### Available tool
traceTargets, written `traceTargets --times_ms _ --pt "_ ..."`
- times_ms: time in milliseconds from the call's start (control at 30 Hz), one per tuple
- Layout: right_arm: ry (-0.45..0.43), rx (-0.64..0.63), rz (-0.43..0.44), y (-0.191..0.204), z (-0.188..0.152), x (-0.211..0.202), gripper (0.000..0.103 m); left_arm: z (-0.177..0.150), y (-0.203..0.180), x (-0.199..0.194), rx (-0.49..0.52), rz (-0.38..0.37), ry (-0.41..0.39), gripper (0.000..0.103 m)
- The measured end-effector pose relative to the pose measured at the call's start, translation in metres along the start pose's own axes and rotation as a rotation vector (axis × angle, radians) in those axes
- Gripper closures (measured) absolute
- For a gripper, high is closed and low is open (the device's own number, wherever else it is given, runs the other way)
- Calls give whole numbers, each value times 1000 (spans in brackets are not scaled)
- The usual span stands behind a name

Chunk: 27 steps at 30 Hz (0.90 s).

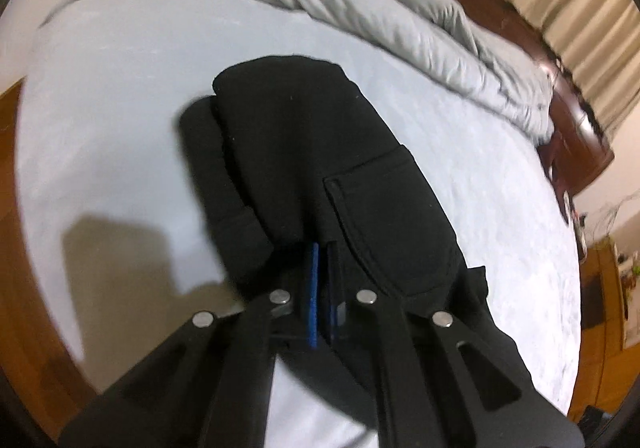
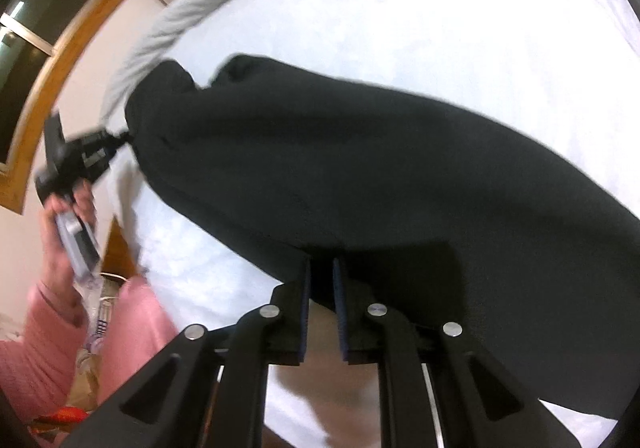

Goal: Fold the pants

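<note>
Nearest each lens, black linkage and blue-padded fingers, cloth pinched between; beyond, black pants [image 1: 304,151] draped over pale bed sheet [image 1: 120,119], largest item in both views after the bed itself.

Bed: sheet bare around the garment; grey duvet [image 1: 360,7] bunched along the far edge; dark wooden headboard [image 1: 560,87] at far right of the left wrist view.

Pants: lying on the sheet with legs doubled back, rounded fold at the far end, patch pocket [image 1: 384,228] facing up near the left gripper; in the right wrist view, cloth stretched in a raised span from one gripper to the other, sagging toward the sheet at right.

Left gripper [image 1: 322,288]: pads nearly pressed together on an edge of cloth beside the pocket; seen also from the right wrist view [image 2: 114,141], gripped in a pink-sleeved hand [image 2: 68,232].

Right gripper [image 2: 321,288]: pads closed onto a thicker bunch of fabric, narrow gap filled by cloth.

Step in hand, as judged: carrying a held edge across for a further fold, both ends lifted together.

Next move, as judged: laying the held edge squarely over the far fold, keeping both ends level and taut; releasing only once cloth rests flat; risk of layers sliding askew if one end leads.
</note>
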State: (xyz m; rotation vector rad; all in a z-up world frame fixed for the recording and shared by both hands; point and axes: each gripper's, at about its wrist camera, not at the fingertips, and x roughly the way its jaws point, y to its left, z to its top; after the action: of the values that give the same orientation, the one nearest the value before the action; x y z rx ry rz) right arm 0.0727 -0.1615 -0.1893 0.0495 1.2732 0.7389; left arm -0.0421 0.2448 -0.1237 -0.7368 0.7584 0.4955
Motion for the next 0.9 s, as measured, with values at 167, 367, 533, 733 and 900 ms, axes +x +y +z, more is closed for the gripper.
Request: traceTargets --times_ms 167,367,533,733,900 --pt "-33 -33 11 10 9 -12 90 -29 16 -18 24 63 -30 101" --pt "2 -58 -22 20 6 4 85 -22 13 8 68 83 12 100" --pt "16 -88 43 27 -11 9 82 -19 18 2 46 60 33 98" --pt "-10 88 206 16 -12 16 79 -24 13 -19 49 67 26 92" --pt "-37 91 88 19 -6 19 72 -37 -10 -36 87 52 94 51"
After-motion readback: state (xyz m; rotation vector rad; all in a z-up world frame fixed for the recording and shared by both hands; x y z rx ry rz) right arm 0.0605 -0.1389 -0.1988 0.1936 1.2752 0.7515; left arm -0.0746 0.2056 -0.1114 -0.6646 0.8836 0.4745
